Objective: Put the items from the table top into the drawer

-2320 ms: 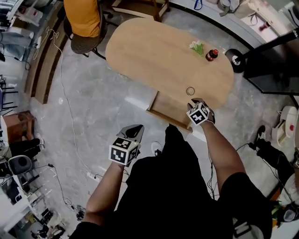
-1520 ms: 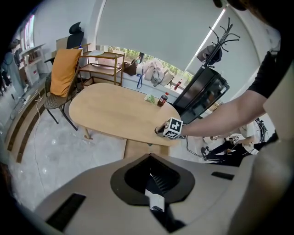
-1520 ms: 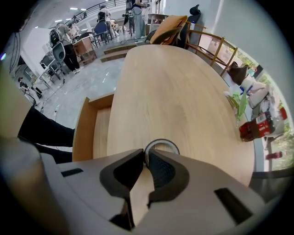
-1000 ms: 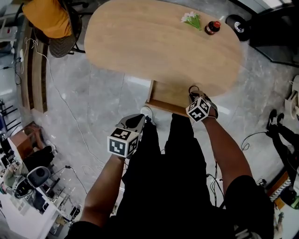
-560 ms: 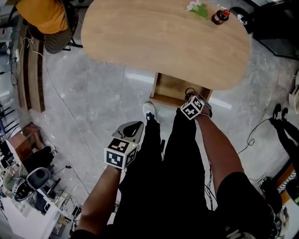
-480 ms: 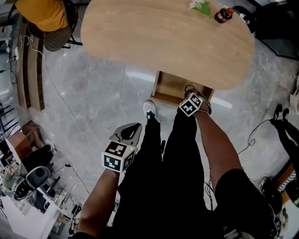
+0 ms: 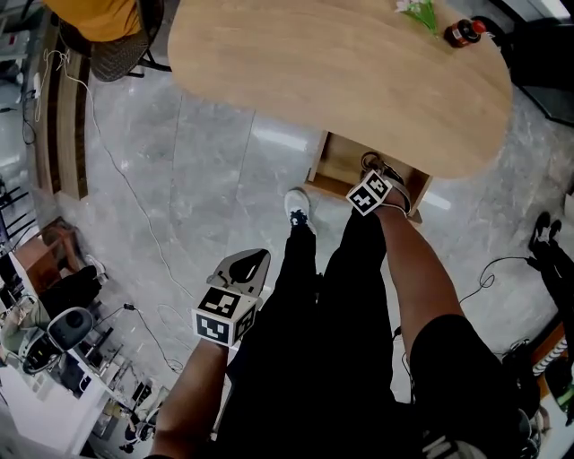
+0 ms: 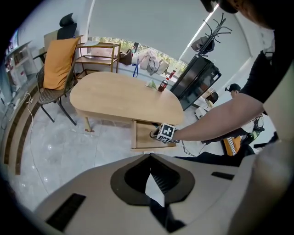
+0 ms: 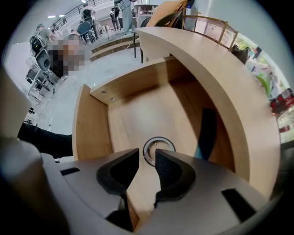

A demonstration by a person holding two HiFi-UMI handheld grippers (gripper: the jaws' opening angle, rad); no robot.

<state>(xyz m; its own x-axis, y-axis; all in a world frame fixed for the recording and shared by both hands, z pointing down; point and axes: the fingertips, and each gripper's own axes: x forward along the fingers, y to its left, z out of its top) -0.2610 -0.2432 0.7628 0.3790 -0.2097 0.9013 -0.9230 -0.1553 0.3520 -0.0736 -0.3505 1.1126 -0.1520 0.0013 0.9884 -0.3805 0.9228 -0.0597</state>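
A metal ring lies flat on the floor of the open wooden drawer, just past the tips of my right gripper. Its jaws stand a little apart, wider than the ring's rim, and grip nothing. In the head view my right gripper reaches into the drawer under the oval table. A small flower bunch and a dark bottle with a red cap stand at the table's far right. My left gripper hangs shut and empty over the floor beside my legs.
A chair with an orange cushion stands left of the table. Cables run across the grey floor. Inside the drawer, a dark shape with a teal edge sits by the right wall. A black cabinet stands beyond the table.
The ring was on the table top 2.3 s ago and now lies in the drawer. My right gripper went down from the table edge into the drawer. My left gripper sank lower and back.
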